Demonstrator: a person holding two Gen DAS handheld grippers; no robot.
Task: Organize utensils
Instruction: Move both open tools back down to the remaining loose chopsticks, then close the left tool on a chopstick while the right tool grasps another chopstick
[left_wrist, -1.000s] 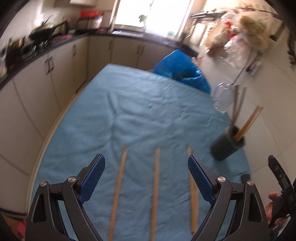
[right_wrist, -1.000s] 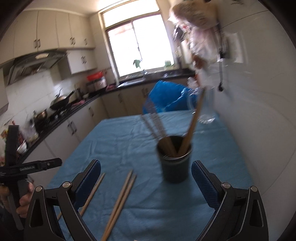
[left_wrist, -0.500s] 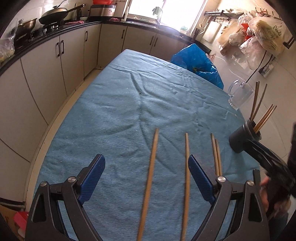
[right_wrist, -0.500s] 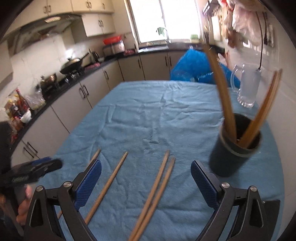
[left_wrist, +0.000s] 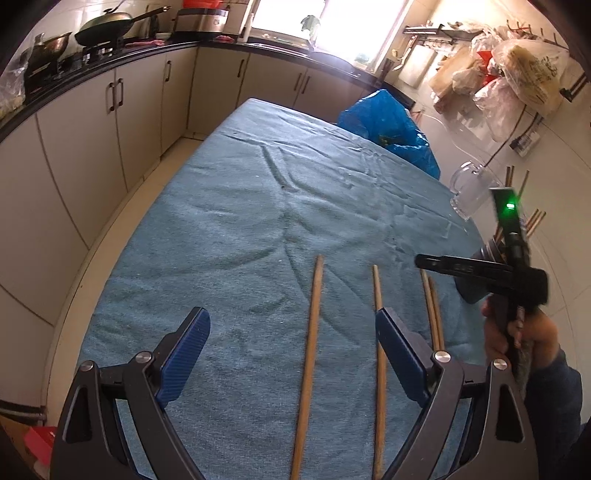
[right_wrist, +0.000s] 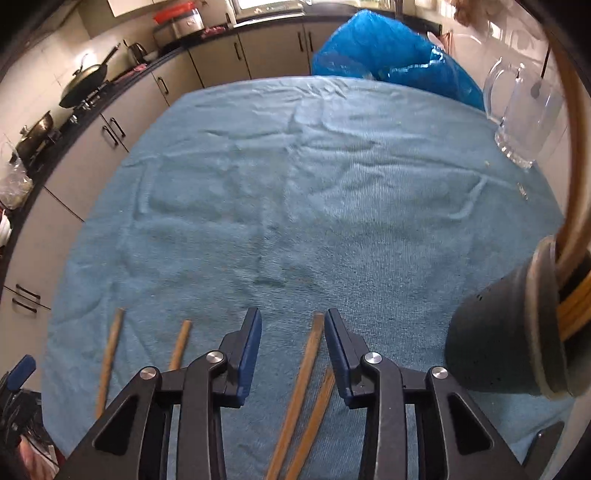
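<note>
Right gripper (right_wrist: 291, 341): jaws closing around paired wooden chopsticks (right_wrist: 301, 391) beside the dark cylindrical holder (right_wrist: 491, 339), nothing clamped yet.
Left gripper (left_wrist: 291, 354): held wide and empty.

Four chopsticks (right_wrist: 303, 373) lie loose on the table (right_wrist: 295, 184). One dark holder (right_wrist: 495, 343) stands there with more sticks in it, too bunched to count. One glass mug (right_wrist: 524, 114), one blue bag (right_wrist: 388, 59). Two tongs (right_wrist: 291, 347) in play.
</note>
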